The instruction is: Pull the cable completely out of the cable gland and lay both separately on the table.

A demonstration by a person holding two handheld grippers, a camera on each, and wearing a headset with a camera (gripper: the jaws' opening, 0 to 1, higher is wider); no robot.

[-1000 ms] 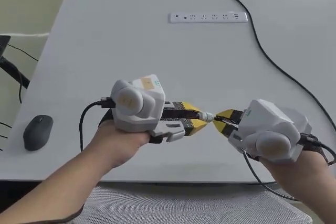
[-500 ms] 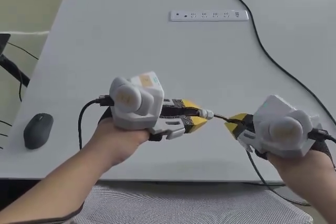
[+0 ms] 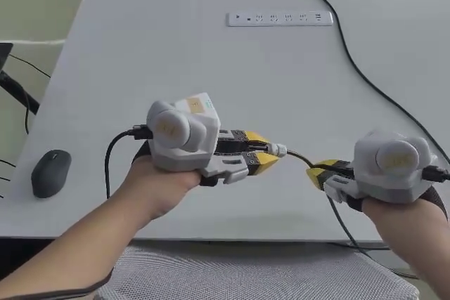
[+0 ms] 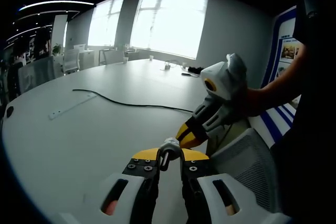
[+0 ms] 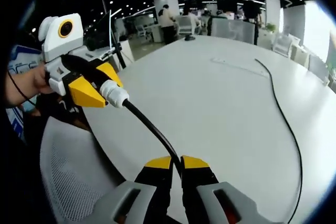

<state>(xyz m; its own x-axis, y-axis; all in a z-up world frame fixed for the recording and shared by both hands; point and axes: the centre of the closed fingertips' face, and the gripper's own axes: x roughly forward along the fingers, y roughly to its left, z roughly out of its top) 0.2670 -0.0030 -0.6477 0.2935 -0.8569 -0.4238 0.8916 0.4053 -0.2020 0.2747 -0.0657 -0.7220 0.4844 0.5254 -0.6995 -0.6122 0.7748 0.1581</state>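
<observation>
- Clamped tight on the white cable gland (image 3: 279, 150) with the left gripper (image 3: 271, 154), up over the near edge of the table (image 3: 211, 68).
- Pinched shut on the black cable (image 3: 299, 159) with the right gripper (image 3: 314, 172), just off to the right.
- Cable stretched between both, one end inside the cable gland.
- Farther back: a white power strip (image 3: 279, 18) and a long black cord (image 3: 365, 82).
- Near the left edge: a dark mouse (image 3: 50, 173).

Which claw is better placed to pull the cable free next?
Right. The right claw is shut on the cable, with room to draw away. The left claw is shut on the gland and should probably just hold it.
</observation>
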